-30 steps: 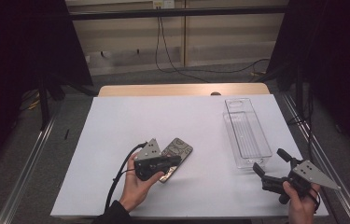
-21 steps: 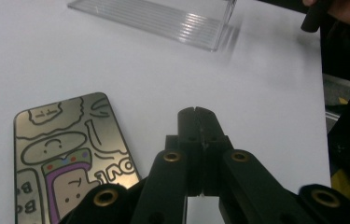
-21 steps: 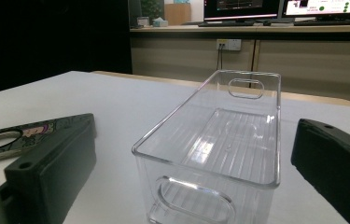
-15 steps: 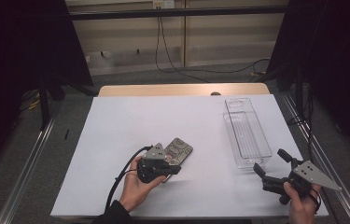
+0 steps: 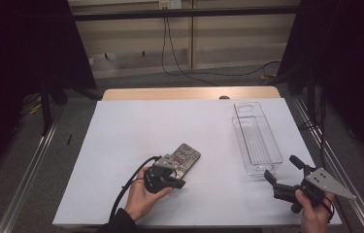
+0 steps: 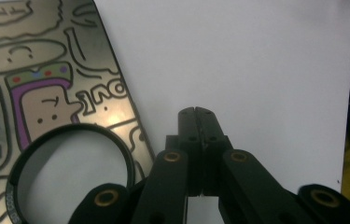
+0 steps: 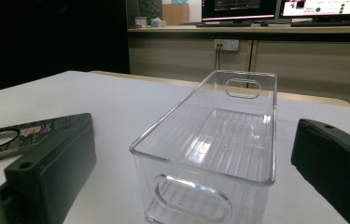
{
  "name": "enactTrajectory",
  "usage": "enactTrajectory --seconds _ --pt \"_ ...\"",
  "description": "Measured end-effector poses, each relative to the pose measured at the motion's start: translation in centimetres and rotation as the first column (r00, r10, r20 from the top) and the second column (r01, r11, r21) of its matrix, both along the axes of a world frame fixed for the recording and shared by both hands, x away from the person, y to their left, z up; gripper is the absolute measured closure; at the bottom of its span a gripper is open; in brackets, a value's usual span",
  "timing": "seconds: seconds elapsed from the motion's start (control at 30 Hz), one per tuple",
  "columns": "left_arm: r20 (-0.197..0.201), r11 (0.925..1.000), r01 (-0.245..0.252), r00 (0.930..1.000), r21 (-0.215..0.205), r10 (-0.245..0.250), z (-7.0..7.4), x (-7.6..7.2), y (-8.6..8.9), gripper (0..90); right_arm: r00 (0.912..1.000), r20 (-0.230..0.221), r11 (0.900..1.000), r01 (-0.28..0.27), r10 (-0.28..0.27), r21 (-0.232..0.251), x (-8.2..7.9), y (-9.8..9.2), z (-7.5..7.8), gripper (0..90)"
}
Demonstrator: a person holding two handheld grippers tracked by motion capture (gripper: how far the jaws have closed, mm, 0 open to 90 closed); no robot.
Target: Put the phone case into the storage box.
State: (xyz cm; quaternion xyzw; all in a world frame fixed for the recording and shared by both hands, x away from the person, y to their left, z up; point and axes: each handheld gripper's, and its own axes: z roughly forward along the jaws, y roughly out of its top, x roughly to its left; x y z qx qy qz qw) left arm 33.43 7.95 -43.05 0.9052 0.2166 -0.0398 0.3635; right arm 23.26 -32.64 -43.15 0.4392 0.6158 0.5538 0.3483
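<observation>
— So, where did your left hand-held gripper (image 5: 175, 183) sit?
— At six o'clock on the desk (image 5: 136, 126), jaws closed on nothing, just beside the phone case (image 5: 185, 158).
— And your right hand-held gripper (image 5: 282, 175)?
— Jaws apart, empty, facing the clear bin (image 5: 256, 138) at three o'clock.

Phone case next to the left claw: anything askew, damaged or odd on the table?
Nothing damaged or spilled. The phone case lies flat but diagonal on the white sheet, cartoon side up, skewed against the straight-set clear bin. The left claw is shut on nothing, resting beside the case.
</observation>
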Motion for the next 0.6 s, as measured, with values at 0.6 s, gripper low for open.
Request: enactTrajectory --seconds 0.6 --pt "-0.045 0.9972 0.002 0.9990 0.075 0.001 -0.82 0.31 0.54 90.0 0.9999 -0.007 1.000 -0.009 0.009 0.002 -0.04 0.09 -0.04 0.0"
